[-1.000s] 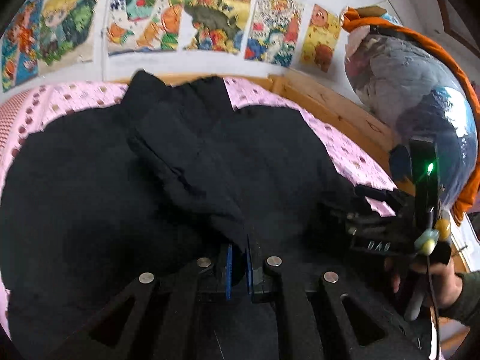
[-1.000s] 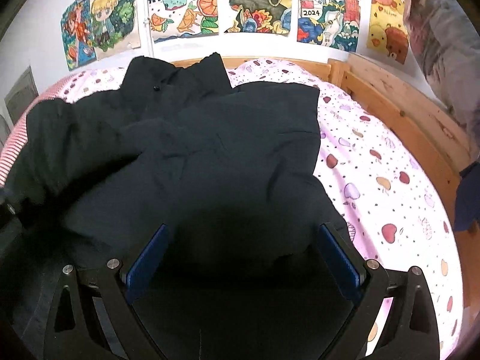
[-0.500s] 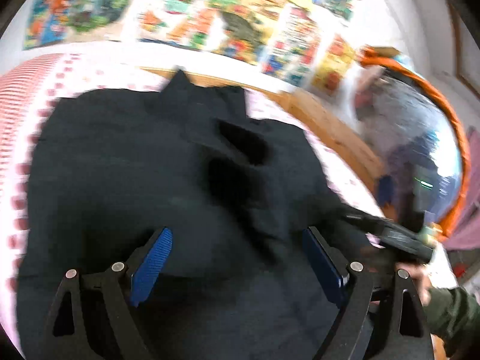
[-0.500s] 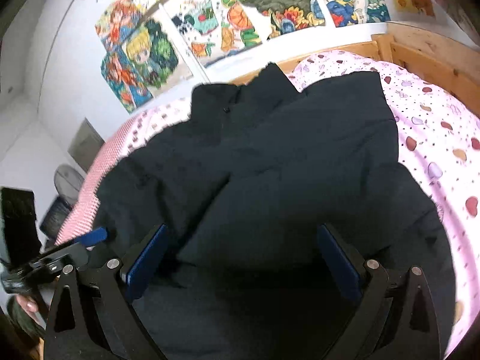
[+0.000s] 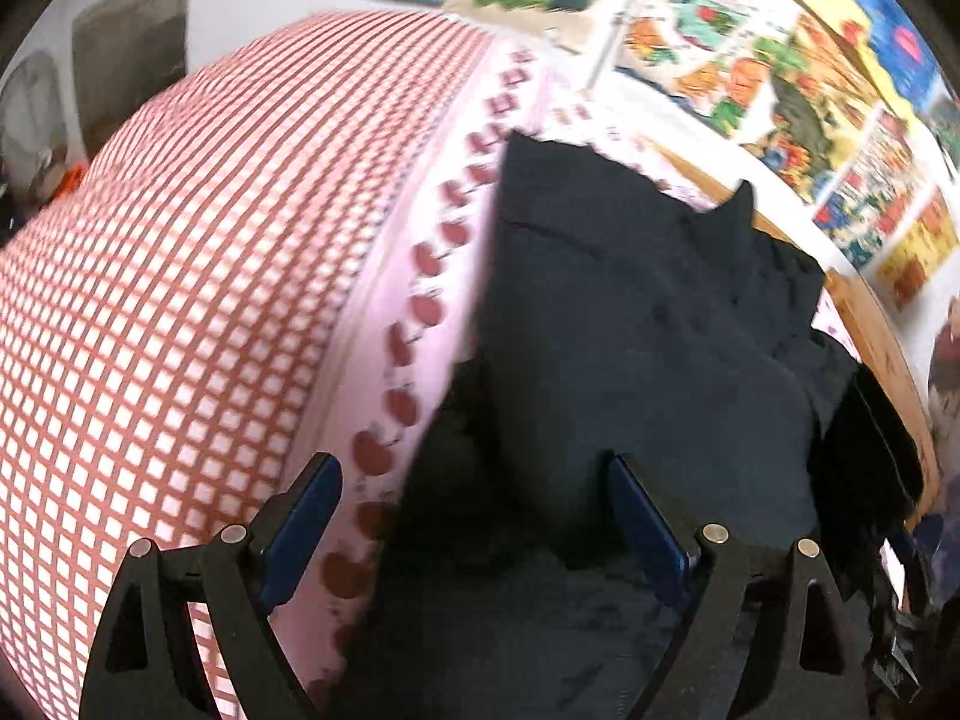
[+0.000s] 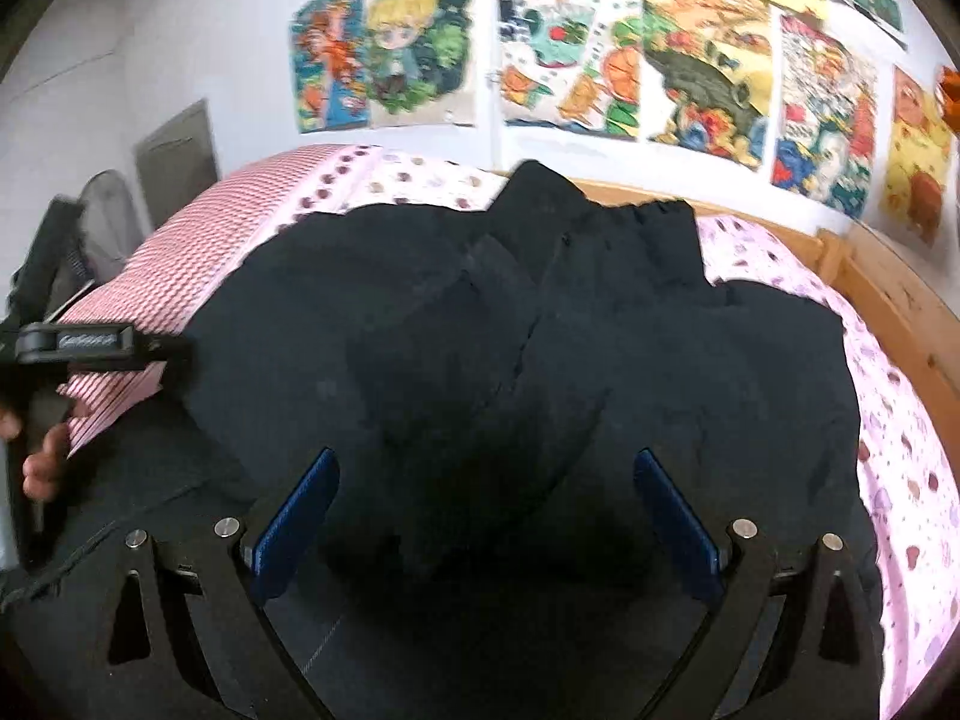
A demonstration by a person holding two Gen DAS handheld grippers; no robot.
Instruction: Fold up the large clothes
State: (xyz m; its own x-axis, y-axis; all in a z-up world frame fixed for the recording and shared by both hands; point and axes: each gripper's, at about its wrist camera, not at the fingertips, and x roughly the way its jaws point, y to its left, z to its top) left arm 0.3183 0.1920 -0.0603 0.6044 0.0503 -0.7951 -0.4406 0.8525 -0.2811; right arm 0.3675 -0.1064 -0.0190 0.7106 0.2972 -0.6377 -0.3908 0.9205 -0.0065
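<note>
- Since 1 second ago, the left tool (image 5: pixel 474 522) is no longer pinching the black garment (image 6: pixel 540 360); its 2 blue-padded fingers (image 5: pixel 303 519) are now standing wide apart, and its view is swinging left toward the red checked cover (image 5: pixel 180 300).
- Beneath the left tool, the garment's left edge is lying just beside a row of red apple prints on the pink sheet (image 5: pixel 414 324).
- In the right wrist view, the right tool (image 6: pixel 486 516) is hovering over the near part of the garment with its fingers spread wide, nothing between them.
- Across the bed, the garment is lying in loose overlapping layers, its far end nearing the wooden bed frame (image 6: pixel 888 288).
- At the left edge of the right view, a hand (image 6: pixel 42 456) is gripping the other tool's handle.
- Behind the bed, colourful posters (image 6: pixel 600 54) are covering the wall.
</note>
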